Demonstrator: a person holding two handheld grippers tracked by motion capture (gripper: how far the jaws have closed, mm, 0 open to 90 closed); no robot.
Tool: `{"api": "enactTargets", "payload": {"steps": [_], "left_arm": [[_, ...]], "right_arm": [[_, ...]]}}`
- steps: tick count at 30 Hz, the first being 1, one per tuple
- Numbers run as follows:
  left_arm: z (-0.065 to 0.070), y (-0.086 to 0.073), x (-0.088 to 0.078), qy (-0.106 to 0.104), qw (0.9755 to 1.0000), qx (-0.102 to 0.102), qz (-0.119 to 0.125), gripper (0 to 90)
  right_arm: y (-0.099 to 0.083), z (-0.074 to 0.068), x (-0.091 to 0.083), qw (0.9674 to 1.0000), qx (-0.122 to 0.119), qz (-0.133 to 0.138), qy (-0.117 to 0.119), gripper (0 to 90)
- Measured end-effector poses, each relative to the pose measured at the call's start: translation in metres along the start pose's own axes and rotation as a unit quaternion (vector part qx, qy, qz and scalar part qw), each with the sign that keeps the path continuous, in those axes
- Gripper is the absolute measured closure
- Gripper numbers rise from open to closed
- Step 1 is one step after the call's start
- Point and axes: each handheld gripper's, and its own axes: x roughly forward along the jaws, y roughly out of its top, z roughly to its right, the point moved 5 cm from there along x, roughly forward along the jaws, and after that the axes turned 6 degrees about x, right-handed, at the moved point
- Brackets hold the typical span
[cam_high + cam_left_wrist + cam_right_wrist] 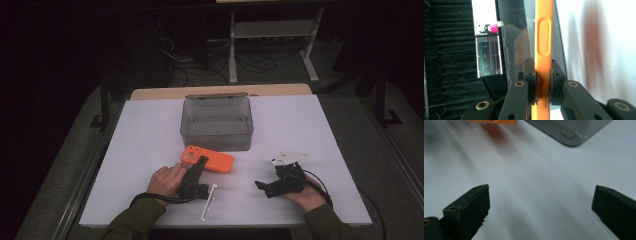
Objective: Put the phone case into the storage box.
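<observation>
An orange phone case (209, 159) lies in front of the clear box in the high view. My left gripper (199, 165) is shut on its near left edge. In the left gripper view the case (544, 37) runs edge-on straight up between the two pads (531, 75), which press on both its faces. My right gripper (261, 187) rests low over the white table at the right, pointing left, held in a hand. In the right gripper view its jaws stand wide apart with bare table between them, so the right gripper (540, 205) is open.
A clear plastic box (217, 122) stands at the table's middle back; its corner (571, 135) and an edge of the orange case (494, 121) show in the right gripper view. A white stick-like part (207, 201) lies near the front edge. The white table (310, 130) ends close behind the box.
</observation>
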Motion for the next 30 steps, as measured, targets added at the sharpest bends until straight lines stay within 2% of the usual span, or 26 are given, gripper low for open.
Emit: {"api": "enactTargets", "payload": {"steps": [5,9,14,21,30], "left_arm": [[-0.0002,-0.0003,0.0005,0.000,1.0000,-0.003,0.001,80.0],[-0.0007,-0.0008,0.0005,0.000,1.0000,-0.006,0.002,80.0],[-0.0025,-0.0013,0.0005,-0.003,0.9998,-0.020,0.004,80.0],[-0.0035,-0.0039,0.0011,-0.014,0.9986,-0.051,0.006,80.0],[-0.0059,-0.0078,0.0009,-0.027,0.9954,-0.091,0.011,80.0]], "right_arm": [[-0.0028,0.0026,-0.0050,0.9999,0.008,0.009,-0.005,1.2],[-0.0019,0.0016,-0.0041,0.9999,0.004,0.010,-0.003,1.2],[-0.0007,0.0006,-0.0050,0.9999,0.000,0.014,-0.004,1.2],[0.0000,0.0010,-0.0049,0.9998,-0.002,0.017,-0.005,1.2],[0.0003,0.0004,-0.0043,0.9998,-0.003,0.017,-0.005,1.2]]}}
